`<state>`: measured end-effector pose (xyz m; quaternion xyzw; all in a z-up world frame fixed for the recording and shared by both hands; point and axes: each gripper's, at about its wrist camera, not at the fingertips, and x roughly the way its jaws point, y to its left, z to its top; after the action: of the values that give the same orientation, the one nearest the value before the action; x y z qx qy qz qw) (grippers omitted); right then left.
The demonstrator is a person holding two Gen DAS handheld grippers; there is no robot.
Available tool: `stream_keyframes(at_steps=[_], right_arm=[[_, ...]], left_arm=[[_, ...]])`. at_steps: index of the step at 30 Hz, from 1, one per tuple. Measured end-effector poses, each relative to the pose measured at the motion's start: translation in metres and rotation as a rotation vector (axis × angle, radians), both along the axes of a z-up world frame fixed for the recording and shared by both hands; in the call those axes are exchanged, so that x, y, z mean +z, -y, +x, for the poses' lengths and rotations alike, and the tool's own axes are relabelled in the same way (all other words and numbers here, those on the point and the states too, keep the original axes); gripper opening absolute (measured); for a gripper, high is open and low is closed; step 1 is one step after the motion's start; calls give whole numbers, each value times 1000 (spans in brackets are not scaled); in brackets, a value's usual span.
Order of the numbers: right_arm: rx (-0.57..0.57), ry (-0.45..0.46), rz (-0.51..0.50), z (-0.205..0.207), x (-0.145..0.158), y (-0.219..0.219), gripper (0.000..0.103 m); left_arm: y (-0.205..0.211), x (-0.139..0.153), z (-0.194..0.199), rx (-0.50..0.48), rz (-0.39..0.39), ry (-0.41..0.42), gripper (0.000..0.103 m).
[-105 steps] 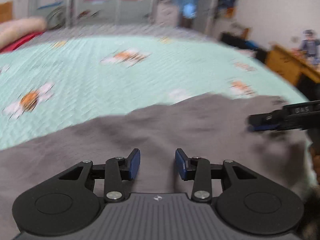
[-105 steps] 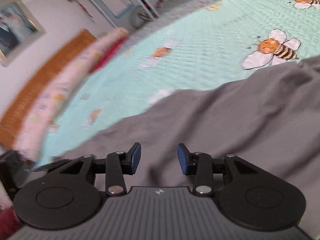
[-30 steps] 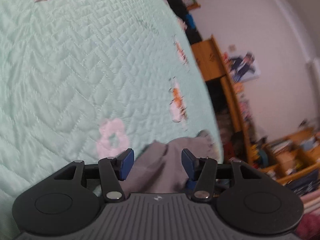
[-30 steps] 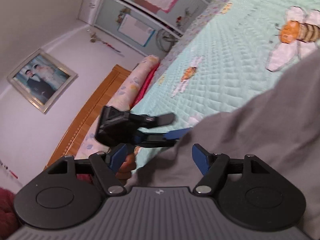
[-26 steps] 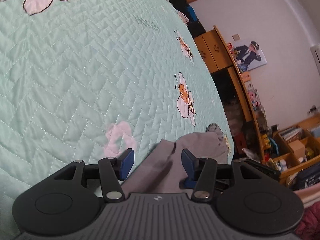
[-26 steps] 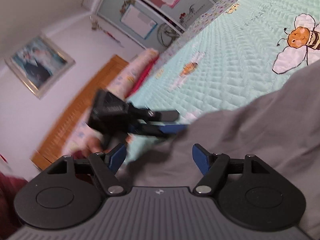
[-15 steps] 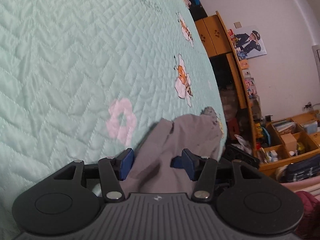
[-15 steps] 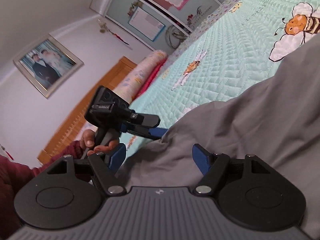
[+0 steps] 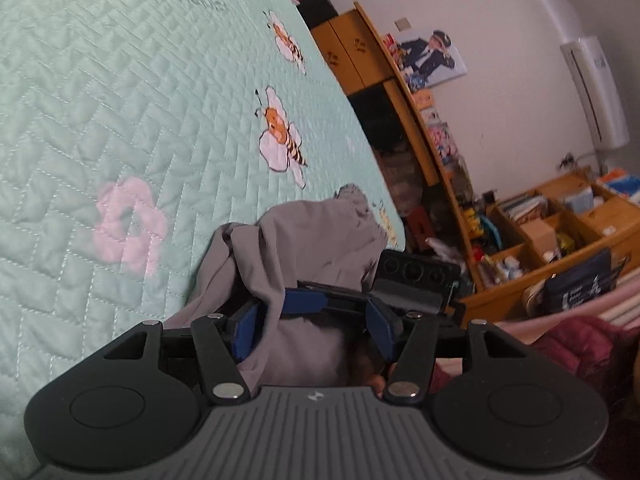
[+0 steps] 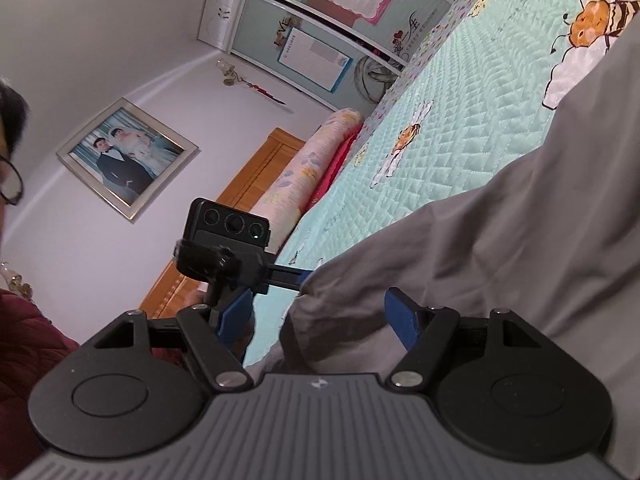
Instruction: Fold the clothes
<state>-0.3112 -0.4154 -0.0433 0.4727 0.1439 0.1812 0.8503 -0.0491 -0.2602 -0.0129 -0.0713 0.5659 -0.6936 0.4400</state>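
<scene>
both grippers, left (image 9: 316, 330) and right (image 10: 320, 322), are wide open around one bunched corner of the grey garment (image 10: 500, 240) on the bed (image 9: 120, 100), gripping nothing, so looks like regrasping, next needs closing on one clean edge

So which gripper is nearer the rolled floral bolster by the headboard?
Left. The left gripper is at the grey garment's edge, on the side towards the bolster. The right gripper is further off, behind the left one.

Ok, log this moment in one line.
left gripper: open, grey garment between fingers | right gripper: open, garment between fingers | garment: bunched on green quilt
</scene>
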Motion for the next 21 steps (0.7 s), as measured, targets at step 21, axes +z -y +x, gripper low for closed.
stream_keyframes(at_steps=[21], right_arm=[[31,21,24,3,-2,2,74]], left_arm=[[37,-38,32,118,75,-247,61]])
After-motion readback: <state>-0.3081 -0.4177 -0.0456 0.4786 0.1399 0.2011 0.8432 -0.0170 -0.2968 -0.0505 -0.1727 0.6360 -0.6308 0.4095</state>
